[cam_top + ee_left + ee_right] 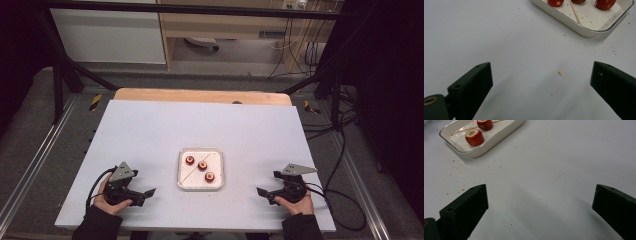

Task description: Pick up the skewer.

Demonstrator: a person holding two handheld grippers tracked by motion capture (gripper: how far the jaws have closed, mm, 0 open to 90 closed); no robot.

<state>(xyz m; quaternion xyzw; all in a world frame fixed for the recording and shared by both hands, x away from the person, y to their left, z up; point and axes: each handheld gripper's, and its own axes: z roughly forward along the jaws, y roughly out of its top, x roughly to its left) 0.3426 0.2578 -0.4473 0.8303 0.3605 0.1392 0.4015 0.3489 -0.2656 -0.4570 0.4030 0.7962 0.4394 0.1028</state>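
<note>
White square tray (200,186) sits on the white table (150,130), toward the person's edge and roughly centred across it; all places below are taken from this tray. Inside it, three red hollowed fruits (202,165) with pale cores, laid in a loose diagonal line running from the far left part of the tray toward its near right part, each apart from the next. A thin wooden skewer (192,171) lies slantwise across the tray floor, from the near left corner toward the far right, passing close by the fruits. Left gripper (145,193) rests low on the table well to the left of the tray, held in the person's left hand (107,202), jaws pointing toward the tray; the left gripper view has both black jaws spread wide with bare table between them and nothing held. Right gripper (264,193) mirrors it, well to the right of the tray, in the right hand (295,204), jaws likewise wide apart and empty, pointing at the tray. Crumbs (560,73) and small reddish specks scattered on the table surface around the tray, densest just beside its rim. Dark cables (345,210) trail off the right gripper toward the table's right edge. Beyond the tray, the table's far half is bare white, with a strip of wooden tabletop (200,95) along its far edge.
</note>
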